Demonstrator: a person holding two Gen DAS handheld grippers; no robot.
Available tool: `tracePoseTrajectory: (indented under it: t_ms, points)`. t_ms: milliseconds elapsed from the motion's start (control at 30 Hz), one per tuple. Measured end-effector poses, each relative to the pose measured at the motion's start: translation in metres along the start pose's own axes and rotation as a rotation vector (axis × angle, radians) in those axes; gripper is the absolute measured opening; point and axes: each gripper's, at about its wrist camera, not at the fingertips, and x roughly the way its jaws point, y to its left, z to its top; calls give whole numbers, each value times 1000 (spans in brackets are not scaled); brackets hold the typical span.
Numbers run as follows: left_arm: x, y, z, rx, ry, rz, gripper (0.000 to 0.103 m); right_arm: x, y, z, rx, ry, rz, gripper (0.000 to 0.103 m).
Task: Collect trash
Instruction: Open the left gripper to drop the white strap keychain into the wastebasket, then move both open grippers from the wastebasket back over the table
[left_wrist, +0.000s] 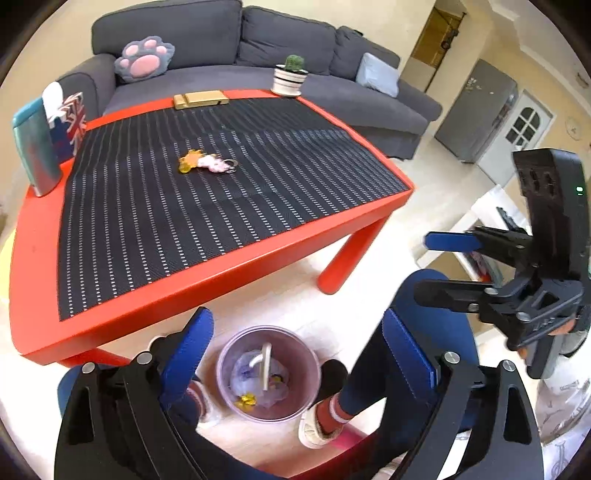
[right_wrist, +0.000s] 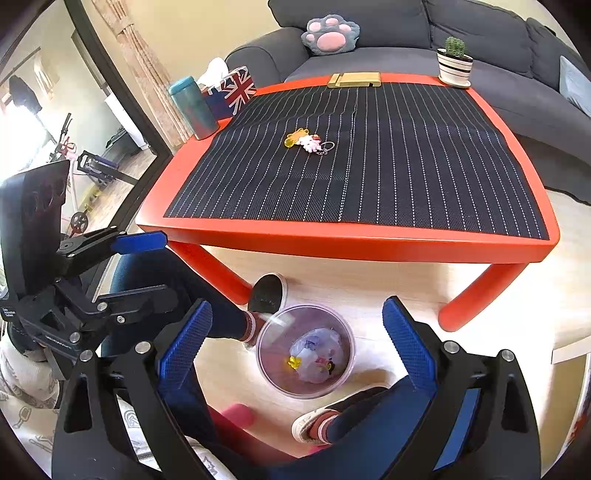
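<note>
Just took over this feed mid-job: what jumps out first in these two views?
The red table with its striped black mat dominates, a small keychain lying alone mid-mat. On the floor in front of the table, a clear bin holds crumpled trash. Left gripper and right gripper hang open over it, empty.

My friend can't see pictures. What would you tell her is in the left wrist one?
Open blue-padded tongs hang over a clear bin of wrappers on the floor, between a seated person's feet. Behind it stands a red table with a striped black mat and a small keychain; a grey sofa sits farther back.
</note>
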Motion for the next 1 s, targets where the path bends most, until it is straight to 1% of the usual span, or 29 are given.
tracePoseTrajectory:
  t_ms: [100,400,700,900,1000]
  points:
    - [0,4,-1,-16,-2,19,95,0,0,-1,0,0,0,92]
    - [-1,7,0,-29,-6,22,95,3,2,-1,-1,4,5,93]
    - [-6,14,4,-26,-32,56,95,6,2,2,5,1,6,95]
    - [-11,24,15,-37,-57,68,95,6,1,17,-4,-12,6,95]
    - [-12,31,24,-37,-67,86,95,9,1,27,-16,-14,1,95]
